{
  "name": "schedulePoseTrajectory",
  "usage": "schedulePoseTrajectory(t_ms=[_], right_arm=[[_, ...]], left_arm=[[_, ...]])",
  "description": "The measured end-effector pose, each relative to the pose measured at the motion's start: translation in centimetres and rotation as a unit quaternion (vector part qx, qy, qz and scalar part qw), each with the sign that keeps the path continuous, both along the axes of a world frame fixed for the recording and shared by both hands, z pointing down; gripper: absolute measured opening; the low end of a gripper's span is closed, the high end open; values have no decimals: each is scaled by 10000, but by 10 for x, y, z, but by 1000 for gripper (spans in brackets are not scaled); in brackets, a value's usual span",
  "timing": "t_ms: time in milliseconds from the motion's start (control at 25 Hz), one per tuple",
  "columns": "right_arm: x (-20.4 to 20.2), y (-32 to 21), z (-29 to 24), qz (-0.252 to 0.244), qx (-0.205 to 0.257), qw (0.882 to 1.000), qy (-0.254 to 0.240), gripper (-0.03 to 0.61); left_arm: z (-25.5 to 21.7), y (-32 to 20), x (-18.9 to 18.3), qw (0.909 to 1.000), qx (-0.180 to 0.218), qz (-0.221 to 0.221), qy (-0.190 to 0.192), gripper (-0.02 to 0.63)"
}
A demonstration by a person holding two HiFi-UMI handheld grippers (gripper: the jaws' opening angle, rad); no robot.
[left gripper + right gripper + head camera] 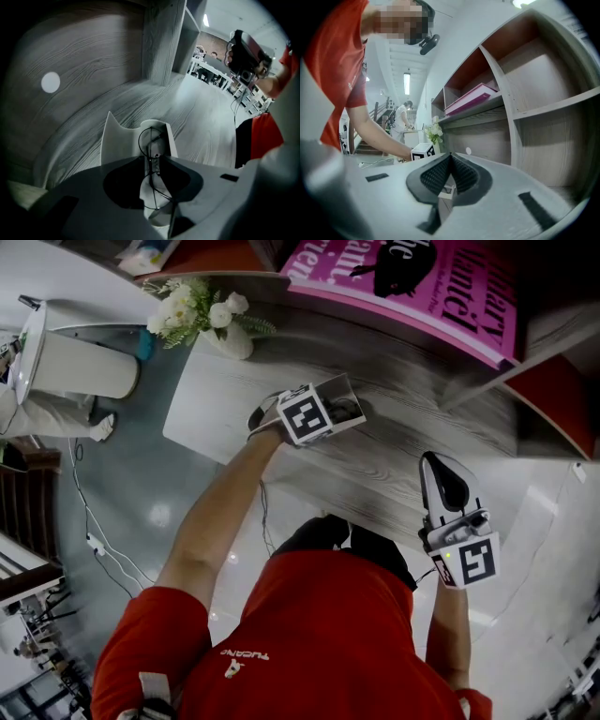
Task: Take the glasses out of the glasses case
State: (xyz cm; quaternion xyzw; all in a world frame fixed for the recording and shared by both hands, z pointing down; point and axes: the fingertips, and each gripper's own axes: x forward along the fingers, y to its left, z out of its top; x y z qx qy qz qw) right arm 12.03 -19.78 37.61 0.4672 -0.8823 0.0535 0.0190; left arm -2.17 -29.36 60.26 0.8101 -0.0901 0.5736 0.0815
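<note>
Currently I hold my left gripper (152, 157) nose-down over the open white glasses case (121, 140) toward the grey wood-grain bench's (197, 117) left end, jaws apart astride the thin black wire-rimmed glasses (149, 140) inside, ready to pinch, while my right gripper (450, 155), closed and empty, waits clear.

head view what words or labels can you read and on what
"Hilary" and "Mantel": tilted white letters on the pink book; the first letters are hard to make out.
"he": big white letters on the same cover, cut off by the picture's top edge.
"ren": a fragment at the cover's left end.
Small white logo on the red shirt: upside down and too small to read.
</note>
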Motion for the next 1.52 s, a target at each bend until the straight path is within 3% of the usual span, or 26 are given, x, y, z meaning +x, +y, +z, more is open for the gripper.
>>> schedulePoseTrajectory(t_ms=[400, 960, 1280, 1520], right_arm=[[5, 2, 3, 57, -32, 10000, -7, 5], [-6, 5, 1, -15, -7, 10000, -15, 5], [-13, 6, -7, -65, 50, 10000, -14, 5], [-24, 4, -19, -156, 175, 9997, -25, 5]], left_arm=[[-2, 6, -3, 9997, -11, -167, 201, 51], [-40, -1, -7, 9919, 585, -583, 964, 29], [-77, 6, -6, 9774, 686, -1003, 1729, 28], [-121, 8, -2, 9517, 1140, -1312, 2531, 28]])
